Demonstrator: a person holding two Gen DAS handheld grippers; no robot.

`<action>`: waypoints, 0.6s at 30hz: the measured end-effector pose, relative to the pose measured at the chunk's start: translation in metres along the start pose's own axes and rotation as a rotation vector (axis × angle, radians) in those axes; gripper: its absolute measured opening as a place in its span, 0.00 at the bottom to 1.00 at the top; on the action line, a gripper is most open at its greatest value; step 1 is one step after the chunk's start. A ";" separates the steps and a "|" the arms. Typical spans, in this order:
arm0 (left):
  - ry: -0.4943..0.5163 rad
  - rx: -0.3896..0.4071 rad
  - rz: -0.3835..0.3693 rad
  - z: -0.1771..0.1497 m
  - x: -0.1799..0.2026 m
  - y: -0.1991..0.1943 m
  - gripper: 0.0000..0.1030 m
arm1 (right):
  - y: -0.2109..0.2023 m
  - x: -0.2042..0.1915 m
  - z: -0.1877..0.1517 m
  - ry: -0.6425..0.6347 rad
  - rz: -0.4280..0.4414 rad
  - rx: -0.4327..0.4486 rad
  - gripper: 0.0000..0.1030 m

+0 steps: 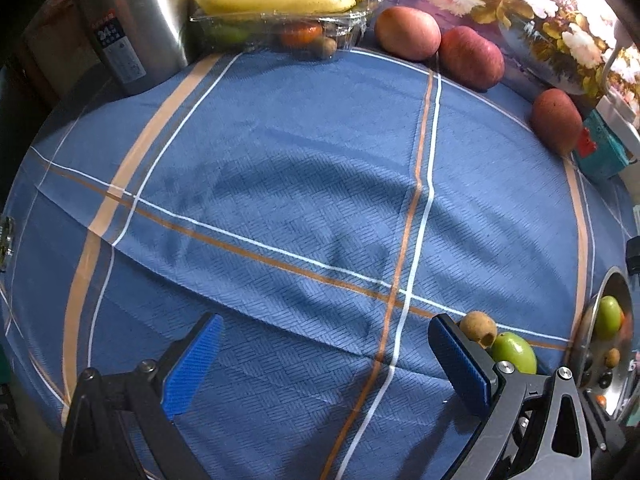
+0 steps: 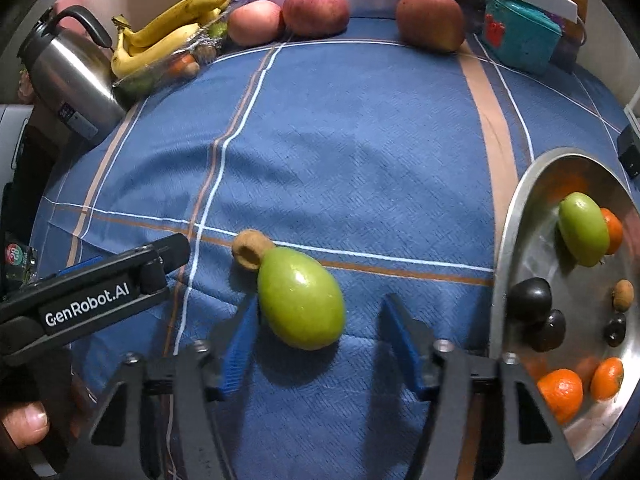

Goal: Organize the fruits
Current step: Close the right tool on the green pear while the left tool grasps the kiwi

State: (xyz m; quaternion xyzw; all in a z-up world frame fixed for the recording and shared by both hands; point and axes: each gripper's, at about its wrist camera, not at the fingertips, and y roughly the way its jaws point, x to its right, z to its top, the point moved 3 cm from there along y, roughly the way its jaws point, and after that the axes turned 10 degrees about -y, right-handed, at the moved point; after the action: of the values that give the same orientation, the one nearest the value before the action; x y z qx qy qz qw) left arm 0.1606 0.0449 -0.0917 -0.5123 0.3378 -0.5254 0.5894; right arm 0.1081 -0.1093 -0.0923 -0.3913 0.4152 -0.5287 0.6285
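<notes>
Right wrist – right gripper (image 2: 320,344) open, straddling green fruit (image 2: 301,298), unpinched.

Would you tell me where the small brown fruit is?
In the right wrist view, the small brown fruit lies on the blue cloth, touching the green fruit, left of the metal tray.

Black right gripper (image 2: 320,344), blue ribbed pads, silver screws, white "GenRobot.AI" marking.

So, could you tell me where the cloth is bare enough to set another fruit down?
The broad middle of the blue cloth is free, bordered by the kettle and bananas at the far left, the three red fruits at the far edge and the metal bowl at the right. It is crowded near the right gripper, around the green fruit and brown shell.
</notes>
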 end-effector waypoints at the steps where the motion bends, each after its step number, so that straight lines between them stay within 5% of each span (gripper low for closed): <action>1: -0.003 0.001 -0.005 0.002 0.000 -0.002 1.00 | 0.000 0.000 0.000 0.001 0.006 0.004 0.57; 6: 0.006 0.008 -0.013 0.002 0.005 -0.006 1.00 | -0.003 -0.002 0.002 -0.001 0.027 0.026 0.43; 18: 0.054 -0.012 -0.086 -0.008 0.041 -0.001 0.98 | -0.011 0.022 -0.002 0.078 -0.003 0.033 0.42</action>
State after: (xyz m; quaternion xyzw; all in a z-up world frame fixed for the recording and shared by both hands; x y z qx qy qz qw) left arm 0.1622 0.0038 -0.0868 -0.5156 0.3344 -0.5619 0.5537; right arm 0.1042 -0.1330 -0.0848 -0.3608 0.4301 -0.5511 0.6174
